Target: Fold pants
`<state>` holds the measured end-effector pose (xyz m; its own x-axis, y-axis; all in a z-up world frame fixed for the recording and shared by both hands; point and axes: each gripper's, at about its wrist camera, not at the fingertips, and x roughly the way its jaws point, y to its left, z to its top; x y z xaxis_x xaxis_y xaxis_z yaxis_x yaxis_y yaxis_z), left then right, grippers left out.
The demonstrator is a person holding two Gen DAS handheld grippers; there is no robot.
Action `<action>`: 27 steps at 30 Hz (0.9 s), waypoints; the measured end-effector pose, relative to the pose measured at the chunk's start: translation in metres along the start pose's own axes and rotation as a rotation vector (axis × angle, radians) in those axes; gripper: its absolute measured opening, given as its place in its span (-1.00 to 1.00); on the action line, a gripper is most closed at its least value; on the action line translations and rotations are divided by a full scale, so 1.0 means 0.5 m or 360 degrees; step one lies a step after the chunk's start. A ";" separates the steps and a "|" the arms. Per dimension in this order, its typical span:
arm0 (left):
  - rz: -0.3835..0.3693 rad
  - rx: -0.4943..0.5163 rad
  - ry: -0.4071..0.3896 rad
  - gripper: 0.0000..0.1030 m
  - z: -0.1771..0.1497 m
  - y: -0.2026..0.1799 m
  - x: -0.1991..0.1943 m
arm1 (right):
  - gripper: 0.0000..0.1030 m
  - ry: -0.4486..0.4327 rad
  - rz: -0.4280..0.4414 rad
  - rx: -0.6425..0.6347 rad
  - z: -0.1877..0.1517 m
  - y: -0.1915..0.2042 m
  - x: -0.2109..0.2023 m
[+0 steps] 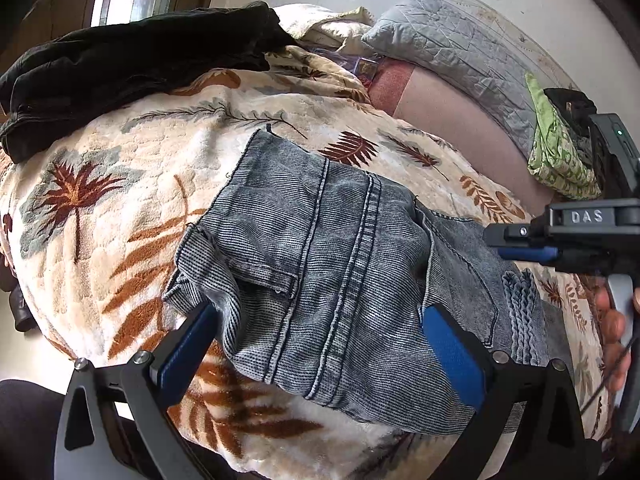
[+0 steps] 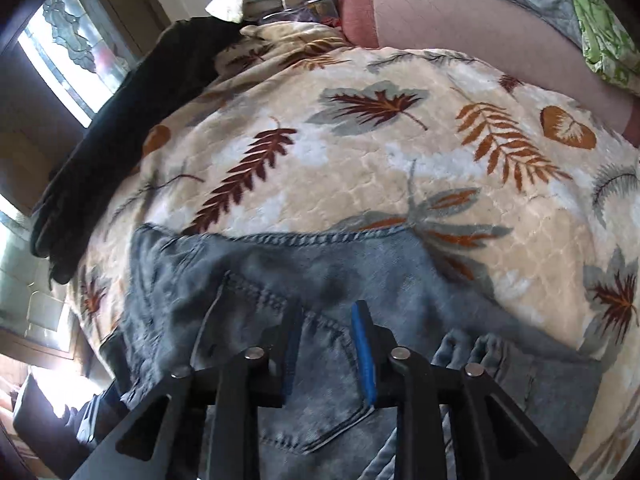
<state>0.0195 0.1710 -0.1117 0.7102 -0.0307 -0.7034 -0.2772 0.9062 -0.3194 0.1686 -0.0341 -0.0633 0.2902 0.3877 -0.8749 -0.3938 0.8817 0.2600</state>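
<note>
Folded grey-blue denim pants (image 1: 340,248) lie in a compact bundle on a cream blanket with a leaf pattern (image 1: 120,208). My left gripper (image 1: 320,310) hovers over the near half of the bundle. It is open wide, with its blue pads (image 1: 452,356) on either side and nothing pinched. My right gripper (image 1: 504,242) reaches in from the right edge, held by a hand (image 1: 616,328). In the right wrist view the right gripper (image 2: 327,312) stands over the pants (image 2: 248,264) by a back pocket. It is open with a narrow gap, and denim shows flat below.
A black garment (image 1: 132,68) lies piled at the far left of the bed. A grey quilted pillow (image 1: 452,40), a green patterned cloth (image 1: 556,148) and a pink sheet (image 1: 452,120) are at the back right. A window (image 2: 68,48) is to the left.
</note>
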 end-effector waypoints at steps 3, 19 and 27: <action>0.0006 -0.0012 0.0008 0.98 -0.004 0.002 -0.004 | 0.07 0.0095 0.0034 -0.0093 -0.046 0.024 0.034; 0.0021 0.0018 0.0023 0.98 -0.012 0.006 -0.004 | 0.32 0.0358 -0.0179 -0.0410 0.048 0.141 0.188; 0.0003 -0.0025 -0.0012 0.98 -0.010 0.022 -0.020 | 0.38 0.0139 -0.0148 -0.0342 0.037 0.133 0.089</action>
<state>0.0061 0.1793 -0.1111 0.7145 -0.0261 -0.6992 -0.2883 0.8996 -0.3281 0.1714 0.0466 -0.0775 0.2612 0.2747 -0.9254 -0.5482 0.8313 0.0920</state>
